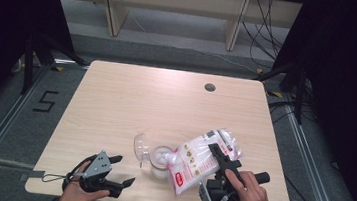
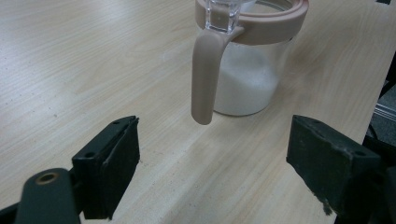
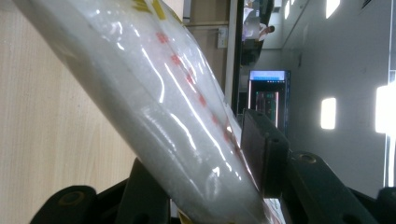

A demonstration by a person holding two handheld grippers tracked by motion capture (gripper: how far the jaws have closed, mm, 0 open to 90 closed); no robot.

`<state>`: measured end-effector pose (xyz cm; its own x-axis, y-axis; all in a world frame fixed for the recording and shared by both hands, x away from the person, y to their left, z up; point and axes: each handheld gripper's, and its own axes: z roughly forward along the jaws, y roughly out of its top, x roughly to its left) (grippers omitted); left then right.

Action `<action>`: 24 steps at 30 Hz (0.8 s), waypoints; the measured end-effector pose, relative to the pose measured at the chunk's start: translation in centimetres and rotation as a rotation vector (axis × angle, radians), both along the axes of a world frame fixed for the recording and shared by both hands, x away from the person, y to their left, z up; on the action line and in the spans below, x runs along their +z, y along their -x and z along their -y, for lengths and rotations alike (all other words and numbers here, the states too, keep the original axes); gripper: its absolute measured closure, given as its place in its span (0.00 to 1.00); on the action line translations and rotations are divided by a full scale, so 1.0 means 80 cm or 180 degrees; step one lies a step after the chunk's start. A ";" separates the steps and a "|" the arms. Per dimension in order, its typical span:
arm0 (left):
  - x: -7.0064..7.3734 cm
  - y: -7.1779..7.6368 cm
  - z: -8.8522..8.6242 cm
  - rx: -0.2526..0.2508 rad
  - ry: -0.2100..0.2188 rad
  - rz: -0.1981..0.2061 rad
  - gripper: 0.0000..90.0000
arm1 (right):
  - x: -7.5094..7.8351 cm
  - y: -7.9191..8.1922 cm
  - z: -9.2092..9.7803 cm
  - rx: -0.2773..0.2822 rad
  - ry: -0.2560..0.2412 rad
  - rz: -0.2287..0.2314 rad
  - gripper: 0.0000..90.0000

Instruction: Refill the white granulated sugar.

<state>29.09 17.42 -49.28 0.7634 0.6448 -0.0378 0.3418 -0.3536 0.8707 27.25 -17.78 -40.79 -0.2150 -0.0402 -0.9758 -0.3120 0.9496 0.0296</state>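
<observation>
High view: fixed above the near edge of the table (image 1: 116, 99), facing forward and down, far enough to take in the whole tabletop, both grippers and the floor beyond. Left gripper view: set low behind the left gripper (image 2: 212, 154), looking along the wide-apart jaws across the wood at the jar (image 2: 254, 60) close ahead, the same jar (image 1: 160, 160) seen small from above. Right gripper view: rolled sideways on the right gripper (image 3: 205, 182), pressed very close against the bag (image 3: 154, 93), also in the high view (image 1: 200, 158), with table at left and room at right.
</observation>
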 end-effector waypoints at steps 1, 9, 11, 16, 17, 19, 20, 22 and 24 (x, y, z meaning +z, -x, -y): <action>0.000 0.000 0.000 -0.0006 -0.0008 0.0001 0.19 | 0.000 0.000 -0.001 -0.0017 -0.0016 -0.0003 0.72; -0.001 0.000 0.001 0.0003 0.0013 0.0000 0.19 | 0.004 -0.006 0.005 -0.0036 0.0020 0.0051 0.72; 0.000 0.000 0.000 -0.0004 -0.0006 0.0000 0.19 | 0.006 -0.006 0.008 -0.0038 0.0046 0.0066 0.72; 0.000 0.000 0.000 -0.0002 0.0026 -0.0001 0.19 | 0.002 0.000 0.013 -0.0097 -0.0032 0.0015 0.72; 0.000 0.000 0.000 -0.0006 0.0023 -0.0001 0.19 | 0.002 0.001 0.012 -0.0081 -0.0031 0.0018 0.72; 0.000 0.000 0.000 -0.0009 0.0011 -0.0001 0.19 | 0.002 0.002 0.009 -0.0051 -0.0025 0.0015 0.72; 0.000 0.000 0.000 -0.0005 -0.0001 0.0000 0.19 | 0.003 0.001 0.007 -0.0022 0.0027 0.0032 0.72; 0.000 0.000 0.000 -0.0002 -0.0001 0.0001 0.19 | 0.001 0.003 0.005 -0.0050 -0.0054 -0.0008 0.72; 0.000 0.000 0.000 -0.0005 -0.0008 0.0001 0.19 | 0.002 0.002 0.001 0.0000 -0.0020 0.0004 0.72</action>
